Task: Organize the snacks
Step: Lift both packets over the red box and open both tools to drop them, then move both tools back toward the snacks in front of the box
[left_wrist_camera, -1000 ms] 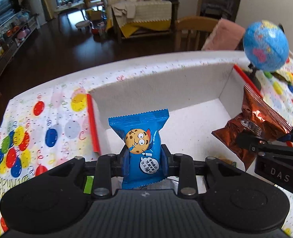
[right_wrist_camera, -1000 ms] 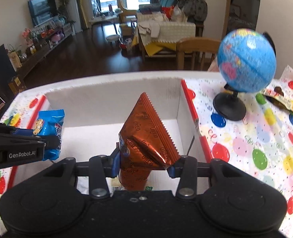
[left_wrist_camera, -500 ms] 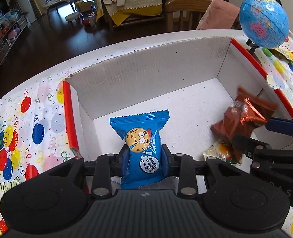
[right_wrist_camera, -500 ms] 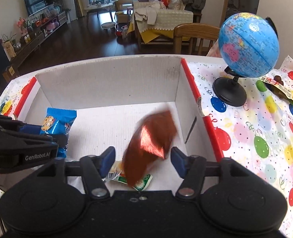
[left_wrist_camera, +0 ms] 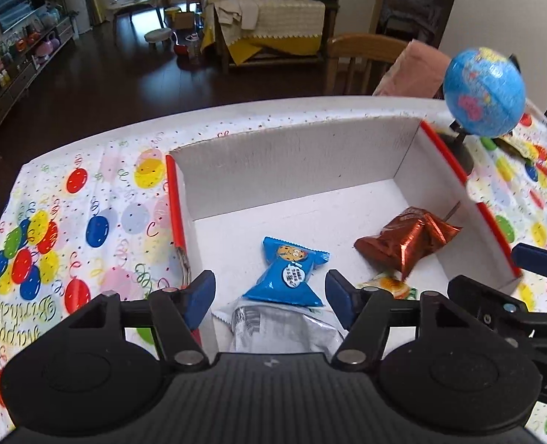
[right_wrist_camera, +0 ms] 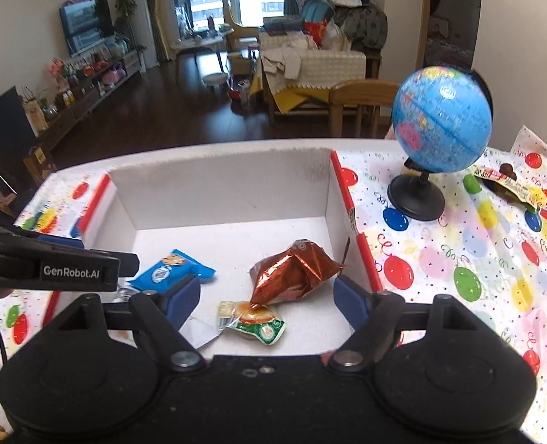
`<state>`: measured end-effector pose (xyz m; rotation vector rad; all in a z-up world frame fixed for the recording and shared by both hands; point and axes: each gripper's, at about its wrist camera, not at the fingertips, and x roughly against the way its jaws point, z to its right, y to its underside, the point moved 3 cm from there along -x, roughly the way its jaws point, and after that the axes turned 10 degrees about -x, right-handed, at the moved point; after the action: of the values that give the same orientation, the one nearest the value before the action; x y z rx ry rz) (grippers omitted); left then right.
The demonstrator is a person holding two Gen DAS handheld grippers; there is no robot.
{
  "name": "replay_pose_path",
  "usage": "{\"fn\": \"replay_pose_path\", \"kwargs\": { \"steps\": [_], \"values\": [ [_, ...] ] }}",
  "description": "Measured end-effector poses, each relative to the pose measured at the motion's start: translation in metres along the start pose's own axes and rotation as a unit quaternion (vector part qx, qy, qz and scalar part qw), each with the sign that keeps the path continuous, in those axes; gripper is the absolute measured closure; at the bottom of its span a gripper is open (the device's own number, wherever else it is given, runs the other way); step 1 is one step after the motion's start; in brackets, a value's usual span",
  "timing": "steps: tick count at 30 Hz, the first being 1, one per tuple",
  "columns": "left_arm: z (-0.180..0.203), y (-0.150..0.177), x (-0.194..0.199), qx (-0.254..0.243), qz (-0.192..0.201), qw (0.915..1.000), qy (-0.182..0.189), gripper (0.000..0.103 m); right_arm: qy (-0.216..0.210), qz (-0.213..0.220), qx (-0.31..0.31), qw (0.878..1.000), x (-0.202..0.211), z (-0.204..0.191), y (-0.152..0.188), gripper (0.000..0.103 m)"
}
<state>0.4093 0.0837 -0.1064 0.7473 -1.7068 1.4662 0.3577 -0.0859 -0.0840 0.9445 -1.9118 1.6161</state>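
Note:
A blue cookie packet (left_wrist_camera: 290,277) lies loose on the floor of the white cardboard box (left_wrist_camera: 288,162), partly over a silver packet (left_wrist_camera: 284,327). My left gripper (left_wrist_camera: 269,294) hangs above it, its jaws opening, pads clear of the packet. A brown foil snack bag (right_wrist_camera: 294,272) lies near the box's right wall, its tip over a small green and orange packet (right_wrist_camera: 255,323). My right gripper (right_wrist_camera: 268,296) is above the bag, jaws opening, touching nothing. The blue packet (right_wrist_camera: 171,268) and brown bag (left_wrist_camera: 406,240) show in both views.
A blue globe (right_wrist_camera: 440,122) on a black stand sits right of the box on the balloon-print tablecloth (right_wrist_camera: 458,259). A dark snack wrapper (right_wrist_camera: 510,185) lies beyond the globe. A wooden chair (right_wrist_camera: 358,103) stands behind the table.
Both grippers opened and let their packets drop into the box. The blue packet and the brown bag now lie on the box floor, and both grippers have lifted a little.

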Motion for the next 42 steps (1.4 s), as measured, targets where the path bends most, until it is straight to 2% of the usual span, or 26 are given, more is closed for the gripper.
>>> {"fn": "replay_pose_path", "kwargs": {
  "steps": [3, 6, 11, 17, 21, 25, 29, 33, 36, 42],
  "values": [
    [0.005, 0.006, 0.019, 0.005, 0.012, 0.9999, 0.0, 0.037, -0.011, 0.01, -0.001, 1.0, 0.017, 0.002, 0.003, 0.021],
    [0.011, 0.014, 0.04, 0.008, 0.028, 0.9996, 0.002, 0.032, -0.021, 0.019, -0.002, 1.0, 0.034, 0.007, 0.006, 0.02],
    [0.025, 0.026, 0.074, 0.01, 0.051, 0.9986, 0.001, 0.032, -0.038, 0.037, -0.006, 0.999, 0.065, 0.018, 0.014, 0.018],
    [0.045, 0.045, 0.109, 0.007, 0.069, 0.9976, 0.003, 0.031, -0.054, 0.047, -0.006, 0.997, 0.098, 0.03, 0.029, 0.017],
    [0.058, 0.06, 0.128, 0.002, 0.081, 0.9967, 0.009, 0.024, -0.064, 0.055, -0.008, 0.996, 0.117, 0.037, 0.04, 0.015],
    [0.068, 0.074, 0.144, 0.005, 0.087, 0.9961, 0.013, 0.024, -0.072, 0.061, -0.011, 0.996, 0.133, 0.043, 0.054, 0.015],
    [0.073, 0.09, 0.154, 0.014, 0.088, 0.9958, 0.024, 0.019, -0.079, 0.066, -0.012, 0.995, 0.146, 0.048, 0.066, 0.015],
    [0.076, 0.107, 0.158, 0.025, 0.082, 0.9956, 0.037, 0.018, -0.083, 0.068, -0.021, 0.994, 0.153, 0.053, 0.08, 0.007],
    [0.079, 0.12, 0.155, 0.026, 0.077, 0.996, 0.038, 0.014, -0.08, 0.064, -0.022, 0.994, 0.154, 0.056, 0.091, 0.007],
    [0.084, 0.153, 0.139, 0.037, 0.054, 0.9969, 0.043, 0.014, -0.068, 0.043, -0.025, 0.996, 0.145, 0.064, 0.122, 0.007]
  ]
}}
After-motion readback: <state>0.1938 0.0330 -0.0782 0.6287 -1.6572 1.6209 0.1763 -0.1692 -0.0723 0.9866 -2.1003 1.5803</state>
